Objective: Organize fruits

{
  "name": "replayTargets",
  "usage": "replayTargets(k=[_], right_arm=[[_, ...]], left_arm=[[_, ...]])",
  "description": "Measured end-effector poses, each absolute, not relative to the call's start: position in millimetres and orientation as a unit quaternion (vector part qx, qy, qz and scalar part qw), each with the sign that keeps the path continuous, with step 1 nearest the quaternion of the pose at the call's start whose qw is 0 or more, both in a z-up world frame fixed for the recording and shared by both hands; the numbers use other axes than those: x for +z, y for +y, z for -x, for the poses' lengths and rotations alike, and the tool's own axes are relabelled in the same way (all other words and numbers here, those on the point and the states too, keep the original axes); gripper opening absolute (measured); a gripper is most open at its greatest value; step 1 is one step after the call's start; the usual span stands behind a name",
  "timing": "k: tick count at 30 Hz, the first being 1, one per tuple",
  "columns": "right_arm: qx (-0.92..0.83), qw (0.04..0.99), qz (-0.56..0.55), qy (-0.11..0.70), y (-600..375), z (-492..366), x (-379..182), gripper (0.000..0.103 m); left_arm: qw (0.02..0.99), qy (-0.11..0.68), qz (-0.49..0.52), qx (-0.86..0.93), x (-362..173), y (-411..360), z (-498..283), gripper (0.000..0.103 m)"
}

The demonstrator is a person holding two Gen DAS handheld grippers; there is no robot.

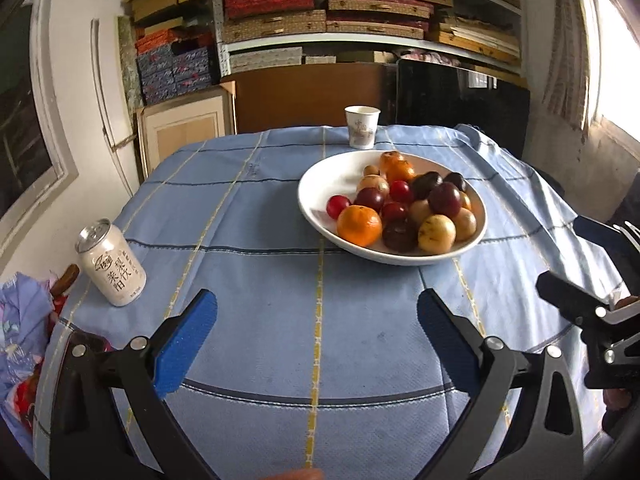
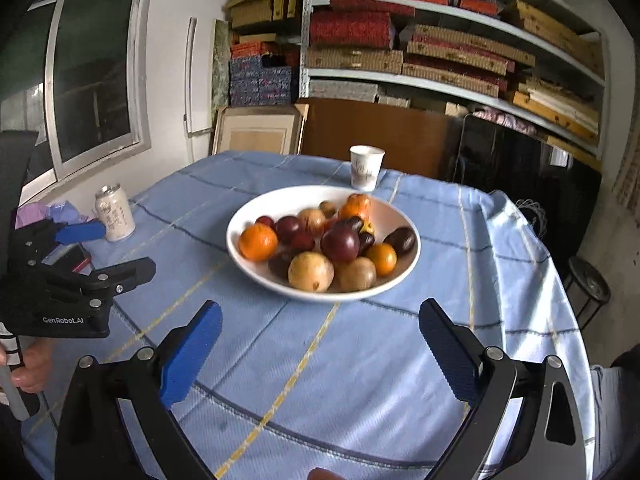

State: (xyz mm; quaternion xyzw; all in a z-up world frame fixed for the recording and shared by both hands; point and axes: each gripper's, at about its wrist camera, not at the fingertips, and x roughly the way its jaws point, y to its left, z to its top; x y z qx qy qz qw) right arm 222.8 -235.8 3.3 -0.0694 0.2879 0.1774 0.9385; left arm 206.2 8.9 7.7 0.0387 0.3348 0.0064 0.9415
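**Already heaped: every fruit sits in 1 bowl, both tools held back**

All the fruit in view lies piled in the white bowl (image 1: 316, 204) near the middle of the counter (image 1: 256, 208), which is covered in a blue checked cloth. An orange (image 1: 359, 225) sits at the near rim, with dark plums (image 1: 444, 199) and pale yellow-brown fruit (image 1: 436, 233) packed around it and small red ones tucked in between. No fruit shows on the cloth outside the bowl, so the pile fits 2 readings: a mixed lot gathered and waiting to be sorted, or fruit that has been collected into 1 place as the task wants. These views cannot settle which.

The left gripper (image 1: 318, 328) hangs low over the near cloth with its jaws spread wide and nothing between them, aimed a little left of the bowl. The right gripper (image 2: 320, 334) is likewise wide and holds nothing, pointed straight at the bowl, probably to keep the pile in sight. Each tool appears at the edge of the other's view, so they sit side by side.

A drink can (image 1: 112, 264) stands well off to the left and a paper cup (image 1: 362, 126) just behind the bowl, both clear of the fruit.
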Motion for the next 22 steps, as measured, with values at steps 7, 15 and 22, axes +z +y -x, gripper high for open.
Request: replayTargets(k=[7,15,22], right_arm=[[0.174,0.934,0.076,0.303,-240.0,-220.0,-8.2,0.099],[0.171,0.934,0.069,0.305,-242.6,-220.6,-7.3,0.099],[0.171,0.932,0.053,0.314,-249.2,-225.2,-8.3,0.099]], left_arm=[[0.938,0.342,-0.057,-0.006,1.5,-1.1,-205.3,0.098],[0.94,0.34,-0.043,-0.001,2.9,3.4,-206.1,0.098],[0.94,0.338,-0.037,0.01,3.0,7.8,-206.0,0.098]])
